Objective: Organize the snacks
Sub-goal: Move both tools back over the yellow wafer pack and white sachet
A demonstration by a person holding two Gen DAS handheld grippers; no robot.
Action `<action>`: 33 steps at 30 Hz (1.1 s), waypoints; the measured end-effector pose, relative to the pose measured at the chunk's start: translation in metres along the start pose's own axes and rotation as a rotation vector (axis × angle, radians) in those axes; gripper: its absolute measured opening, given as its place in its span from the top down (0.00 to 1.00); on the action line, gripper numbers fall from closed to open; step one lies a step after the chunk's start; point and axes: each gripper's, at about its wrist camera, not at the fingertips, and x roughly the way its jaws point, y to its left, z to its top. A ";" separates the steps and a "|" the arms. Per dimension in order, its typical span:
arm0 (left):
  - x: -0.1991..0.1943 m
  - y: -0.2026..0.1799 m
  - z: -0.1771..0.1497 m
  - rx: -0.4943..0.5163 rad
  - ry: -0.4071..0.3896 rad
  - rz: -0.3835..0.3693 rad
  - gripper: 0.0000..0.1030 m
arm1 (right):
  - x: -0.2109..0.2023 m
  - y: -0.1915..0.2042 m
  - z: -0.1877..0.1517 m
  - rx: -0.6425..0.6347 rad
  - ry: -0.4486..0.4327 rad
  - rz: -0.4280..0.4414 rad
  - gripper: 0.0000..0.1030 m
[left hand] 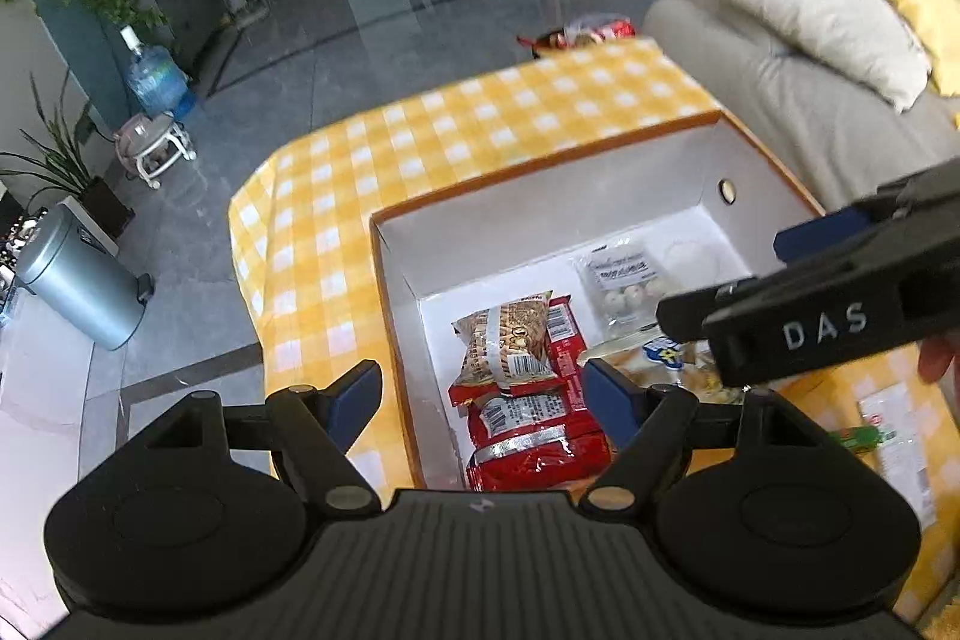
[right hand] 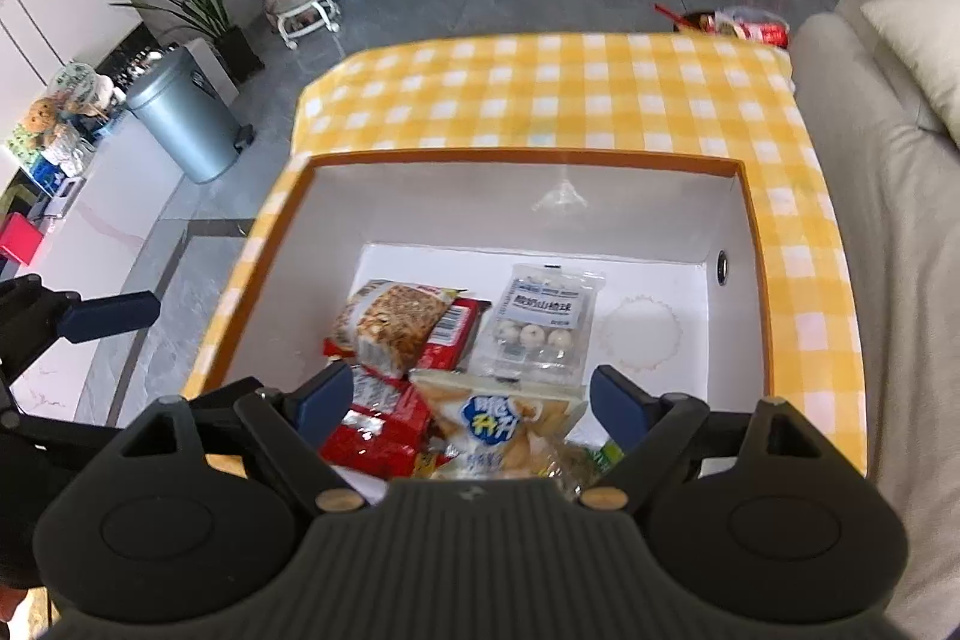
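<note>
An orange-rimmed white box [left hand: 540,214] [right hand: 750,244] sits on the yellow checked table. Inside lie red packets [left hand: 540,448] [right hand: 378,436], a tan peanut snack bag [left hand: 510,340] [right hand: 402,322], a clear bag of white balls [left hand: 624,286] [right hand: 540,328] and a pale snack bag with a blue logo [right hand: 498,430] [left hand: 660,358]. My left gripper [left hand: 483,400] is open and empty above the box's near left part. My right gripper [right hand: 471,400] is open above the pale bag, not gripping it. It also shows in the left wrist view [left hand: 840,304].
A green-labelled packet [left hand: 882,436] lies on the table [left hand: 480,118] right of the box. A grey sofa with cushions [left hand: 810,40] [right hand: 870,160] borders the table's right side. A grey bin [right hand: 180,118] stands on the floor at left. A basket of snacks [right hand: 744,25] sits beyond the far edge.
</note>
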 end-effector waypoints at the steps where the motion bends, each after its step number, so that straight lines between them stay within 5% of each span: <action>1: -0.006 0.000 -0.003 -0.010 -0.009 0.003 0.13 | -0.006 0.002 -0.004 -0.002 -0.011 0.002 0.18; 9: -0.048 0.006 -0.033 -0.095 -0.051 0.009 0.13 | -0.049 0.009 -0.037 -0.005 -0.112 0.010 0.16; 16: -0.073 -0.002 -0.069 -0.161 -0.080 -0.062 0.13 | -0.078 -0.002 -0.087 0.024 -0.156 0.028 0.15; 25: -0.077 -0.048 -0.105 -0.134 -0.077 -0.206 0.13 | -0.078 -0.028 -0.155 0.002 -0.092 -0.047 0.16; 33: -0.054 -0.099 -0.122 -0.077 0.022 -0.300 0.13 | -0.062 -0.063 -0.192 0.009 0.011 -0.185 0.16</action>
